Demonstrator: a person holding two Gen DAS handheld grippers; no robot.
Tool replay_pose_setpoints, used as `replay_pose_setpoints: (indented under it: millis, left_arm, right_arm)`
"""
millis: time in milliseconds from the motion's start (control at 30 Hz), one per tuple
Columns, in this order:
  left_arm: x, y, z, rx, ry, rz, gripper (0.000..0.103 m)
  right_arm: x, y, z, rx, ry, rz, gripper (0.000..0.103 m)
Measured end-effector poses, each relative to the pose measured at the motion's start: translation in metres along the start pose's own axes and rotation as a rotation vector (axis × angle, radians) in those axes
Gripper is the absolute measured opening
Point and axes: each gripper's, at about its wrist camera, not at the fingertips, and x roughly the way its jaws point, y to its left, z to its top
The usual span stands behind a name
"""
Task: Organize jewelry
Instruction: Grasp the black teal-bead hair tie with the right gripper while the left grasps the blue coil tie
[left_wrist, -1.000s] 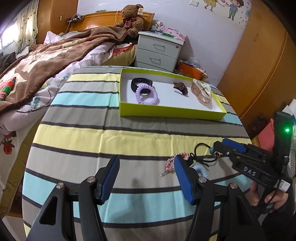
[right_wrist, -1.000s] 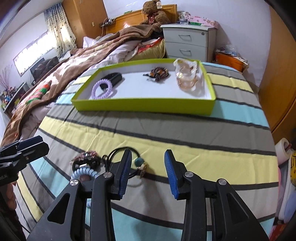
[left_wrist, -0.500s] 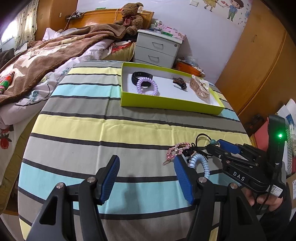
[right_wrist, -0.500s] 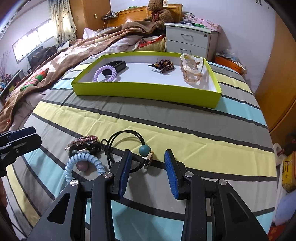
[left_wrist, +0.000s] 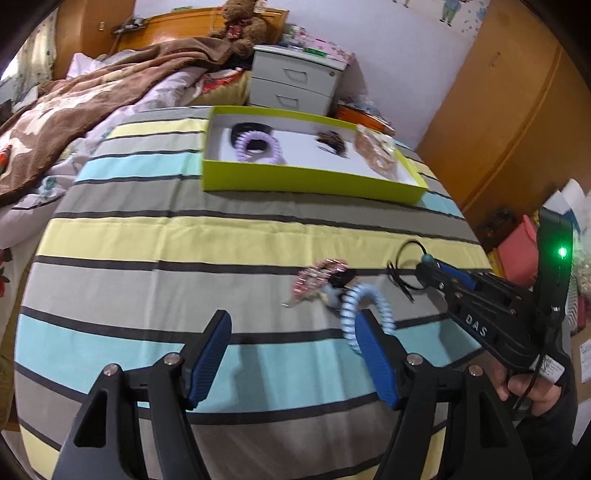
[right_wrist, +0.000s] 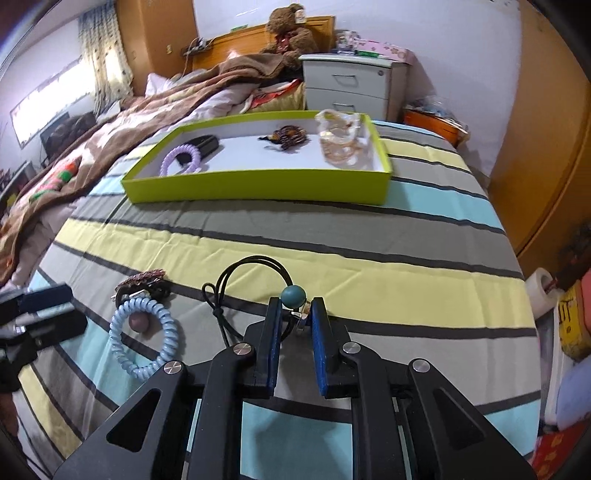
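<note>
While striped cloth (right_wrist: 332, 236) lies bare before green tray (right_wrist: 258, 184), right gripper (right_wrist: 294, 317), wider earlier, is closing around black cord tie (right_wrist: 291, 295); left gripper (left_wrist: 291, 345) opening, empty

The left gripper (left_wrist: 291, 354), black with blue ribbed pads on its fingers (left_wrist: 208, 349), points steeply down at the near part of the striped bed cover, its jaws spread wide and opening with nothing between them. The right gripper (right_wrist: 294, 326), of the same black and blue build, tilts down to its right, its jaws nearly together and closing around the small metal piece below a teal bead on a black cord. A hand (left_wrist: 532, 393) in a dark sleeve grips the right gripper's handle at the near right edge.
</note>
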Motion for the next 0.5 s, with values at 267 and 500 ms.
replay_pose_setpoints:
  millis: [267,500]
  left_arm:
    - [0.016,-0.020,-0.004,0.006,0.043,0.013,0.070]
    - [0.025,-0.030,-0.007,0.013,0.044,0.064,0.062]
  right_arm:
    - [-0.020,-0.015,-0.004,0.028,-0.045,0.001,0.016]
    - [-0.028,-0.020,-0.009,0.043,-0.060,0.014,0.016]
